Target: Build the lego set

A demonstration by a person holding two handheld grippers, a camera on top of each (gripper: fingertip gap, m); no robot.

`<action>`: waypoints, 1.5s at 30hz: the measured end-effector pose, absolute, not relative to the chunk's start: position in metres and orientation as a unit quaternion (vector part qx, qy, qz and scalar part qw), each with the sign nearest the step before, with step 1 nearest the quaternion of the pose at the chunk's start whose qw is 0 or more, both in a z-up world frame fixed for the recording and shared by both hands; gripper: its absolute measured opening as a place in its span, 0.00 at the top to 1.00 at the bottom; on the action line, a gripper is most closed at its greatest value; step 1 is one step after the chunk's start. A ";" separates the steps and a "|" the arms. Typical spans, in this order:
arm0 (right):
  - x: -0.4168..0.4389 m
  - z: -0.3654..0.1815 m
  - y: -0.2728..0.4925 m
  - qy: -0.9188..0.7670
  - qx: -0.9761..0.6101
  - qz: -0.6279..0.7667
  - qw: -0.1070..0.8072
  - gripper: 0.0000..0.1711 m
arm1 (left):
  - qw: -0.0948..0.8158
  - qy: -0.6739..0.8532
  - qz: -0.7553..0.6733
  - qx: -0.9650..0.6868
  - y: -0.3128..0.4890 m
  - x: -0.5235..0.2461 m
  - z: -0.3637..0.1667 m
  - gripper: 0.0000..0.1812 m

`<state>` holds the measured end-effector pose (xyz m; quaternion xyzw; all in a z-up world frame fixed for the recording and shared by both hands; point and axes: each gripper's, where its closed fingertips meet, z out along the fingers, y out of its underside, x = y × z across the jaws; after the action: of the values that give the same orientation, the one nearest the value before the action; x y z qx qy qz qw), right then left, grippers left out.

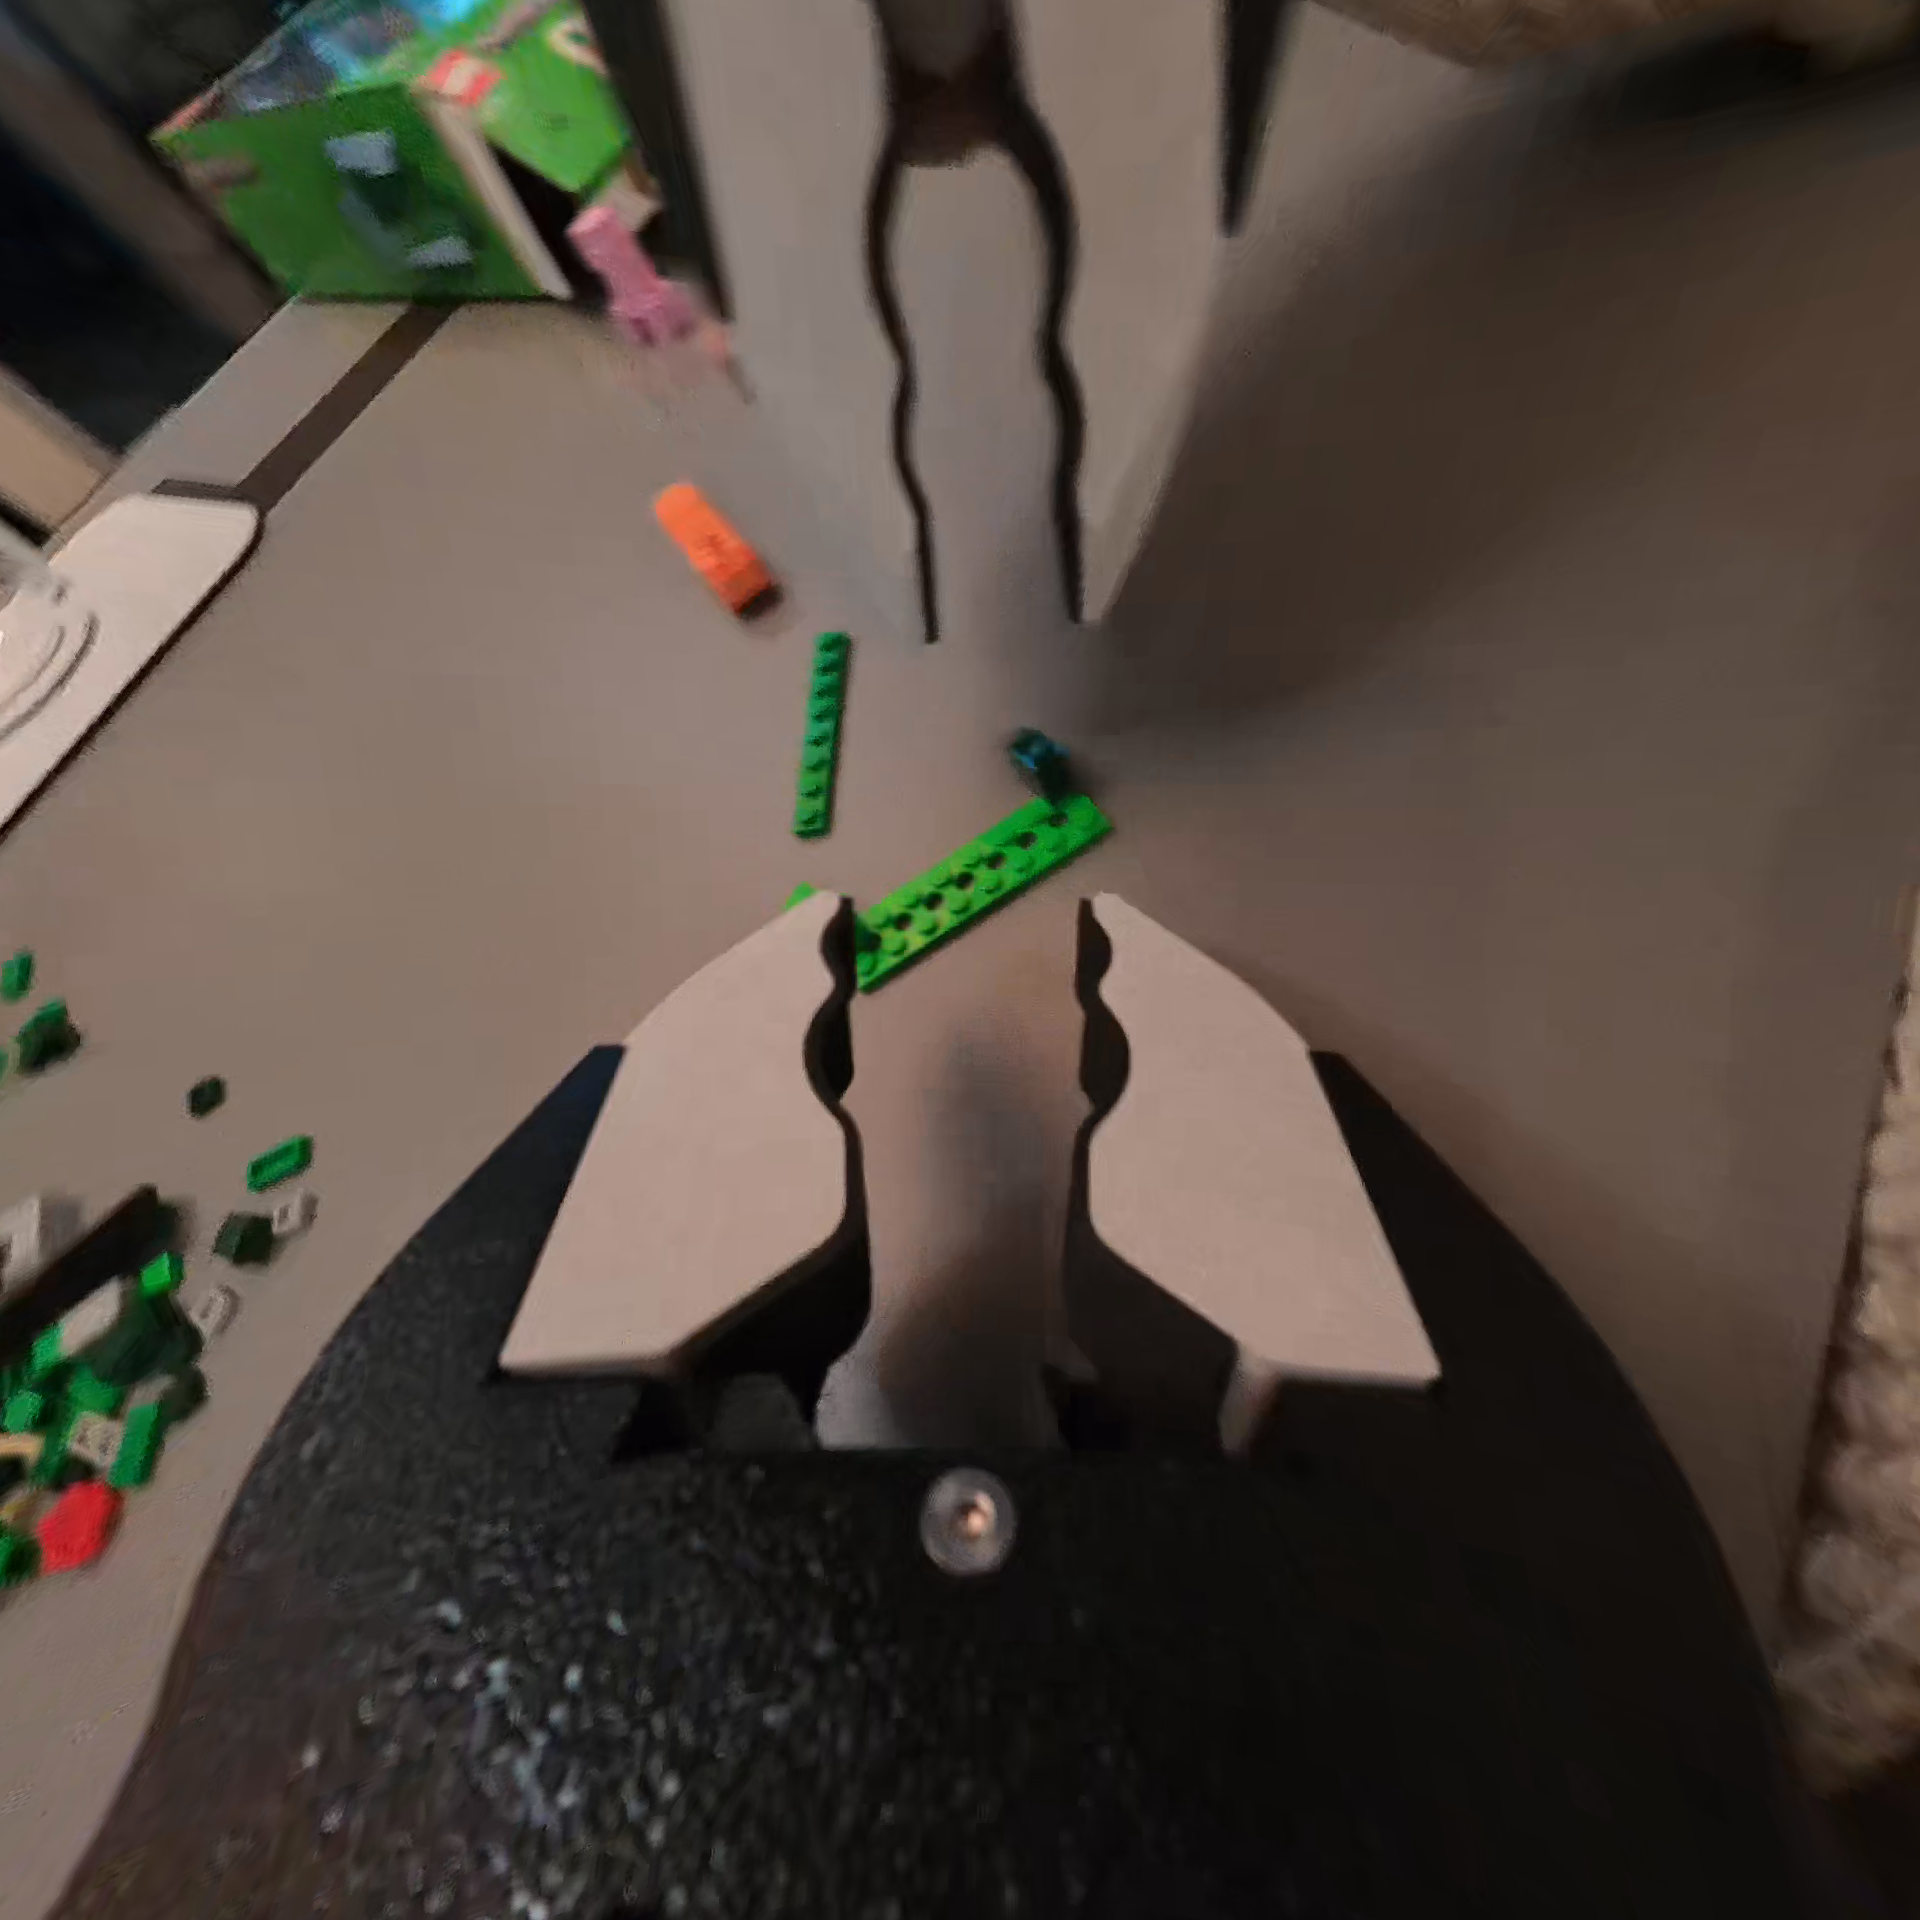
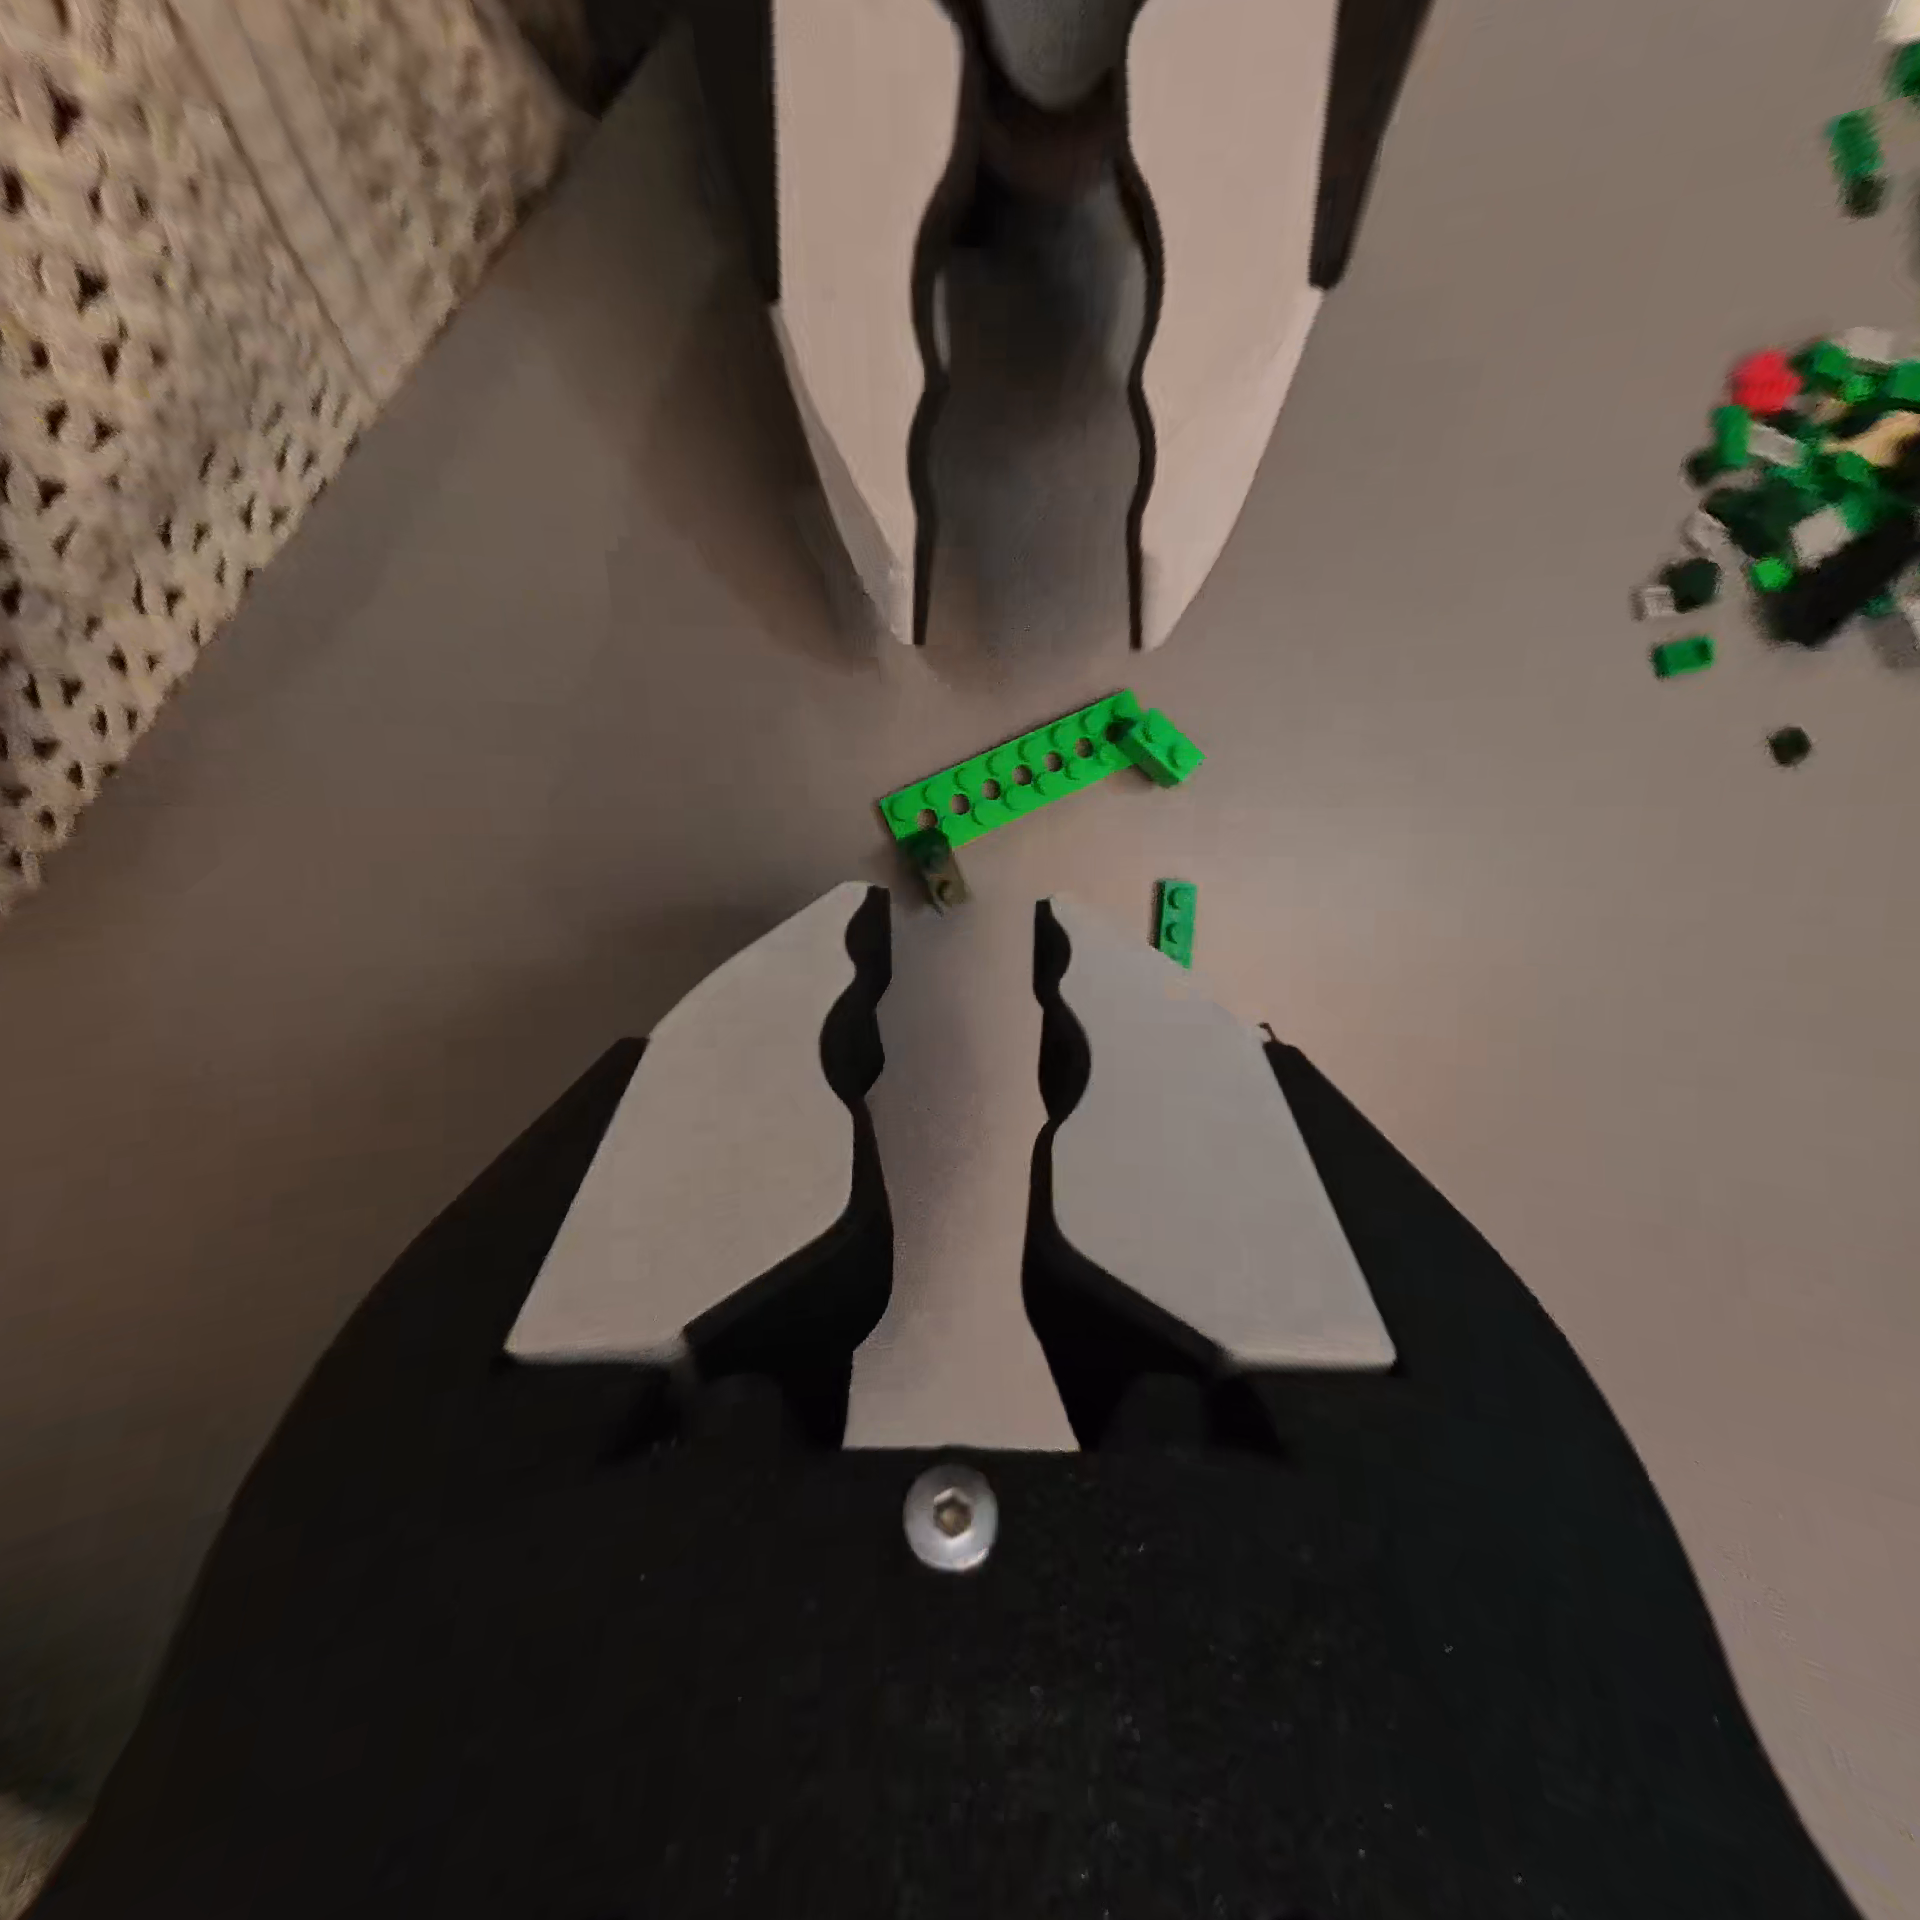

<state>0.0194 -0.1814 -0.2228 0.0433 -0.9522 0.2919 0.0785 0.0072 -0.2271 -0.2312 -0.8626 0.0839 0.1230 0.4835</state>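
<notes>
A green two-row plate (image 1: 977, 894) lies flat on the grey table between my two grippers. In the right wrist view the plate (image 2: 1018, 774) has a green brick (image 2: 1169, 753) at one end and a small dark olive piece (image 2: 940, 868) at the other. My left gripper (image 1: 964, 914) is open and empty, its tips just short of the plate. My right gripper (image 2: 961, 904) is open and empty, facing it from the other side. A narrow green plate (image 1: 824, 732) lies beside it; its end shows by my right finger (image 2: 1176, 923).
An orange piece (image 1: 715, 545), a small teal piece (image 1: 1039, 758), a pink figure (image 1: 634, 275) and a green box (image 1: 384, 177) lie farther off. A pile of loose bricks (image 2: 1818, 499) sits to one side. A knitted cloth (image 2: 156, 416) borders the table. There is about 6 cm between the tips of the two grippers. The right tips stand about 5 cm off the narrow green plate (image 1: 824, 732).
</notes>
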 end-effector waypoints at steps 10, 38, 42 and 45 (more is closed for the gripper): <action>0.022 -0.217 -0.165 -0.880 -0.154 0.387 0.230 0.86 | 0.459 0.065 0.057 -0.884 -0.236 -0.001 -0.237 0.75; 0.034 -0.211 -0.165 -0.797 -0.300 0.438 0.287 0.87 | 0.123 0.450 -0.055 -0.883 -0.212 0.005 -0.260 0.87; 0.035 -0.211 -0.168 -0.801 -0.291 0.439 0.285 0.87 | 0.117 0.453 -0.042 -0.883 -0.212 0.008 -0.260 0.91; 0.037 -0.212 -0.169 -0.807 -0.276 0.435 0.288 0.87 | 0.121 0.450 -0.033 -0.884 -0.213 0.008 -0.260 0.91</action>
<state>0.0375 -0.1689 -0.2121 -0.2758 -0.8071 0.4351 0.2885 0.0077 -0.2127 -0.2599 -0.8844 0.4497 -0.0329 0.1206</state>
